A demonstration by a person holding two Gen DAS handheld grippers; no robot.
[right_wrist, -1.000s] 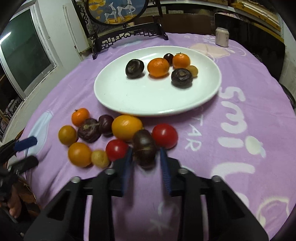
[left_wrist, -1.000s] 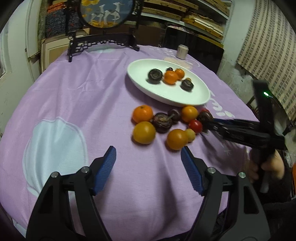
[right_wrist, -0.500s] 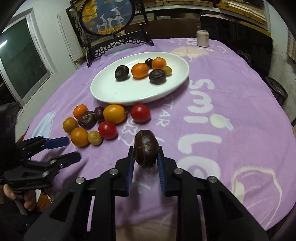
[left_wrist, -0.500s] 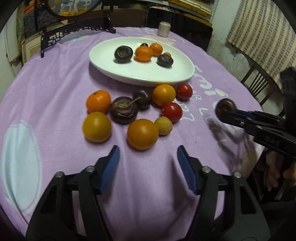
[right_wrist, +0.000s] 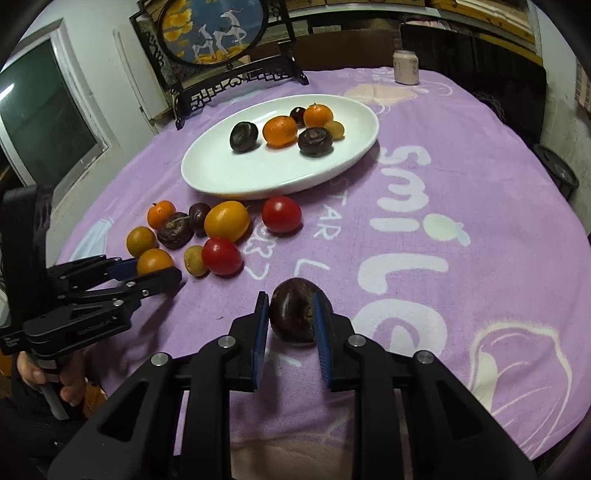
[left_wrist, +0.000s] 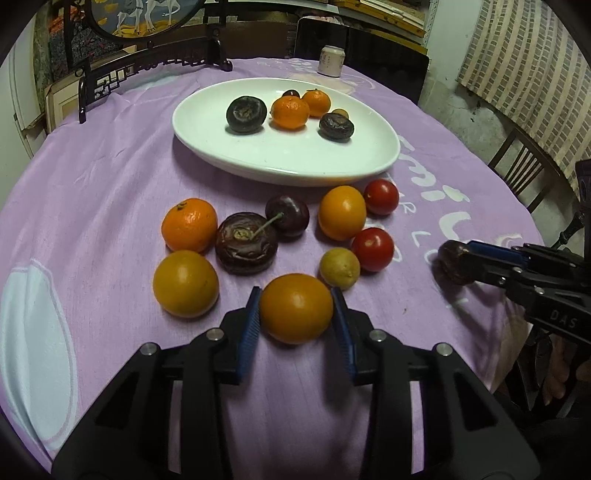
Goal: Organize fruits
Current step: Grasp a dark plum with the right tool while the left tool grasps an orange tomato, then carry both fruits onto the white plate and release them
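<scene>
My left gripper [left_wrist: 295, 317] has its blue pads against both sides of an orange fruit [left_wrist: 295, 308] that rests on the purple cloth. My right gripper [right_wrist: 290, 317] is shut on a dark purple fruit [right_wrist: 293, 314], held off to the right of the pile; it also shows in the left wrist view [left_wrist: 456, 264]. Several loose fruits lie in front of the white oval plate [left_wrist: 236, 155]: oranges, two red tomatoes [left_wrist: 373, 249], dark purple fruits [left_wrist: 245, 243] and a small yellow one [left_wrist: 340, 267]. The plate holds several fruits.
A black carved stand with a round painted screen [right_wrist: 218, 33] stands behind the plate. A small can [left_wrist: 331, 61] sits at the table's far edge. A wooden chair [left_wrist: 524, 166] stands at the right. The cloth's right half [right_wrist: 461, 206] bears only printed letters.
My left gripper moved forward and closed around the orange fruit. My right gripper lifted the dark purple fruit out of the pile and drew it back to the right.
</scene>
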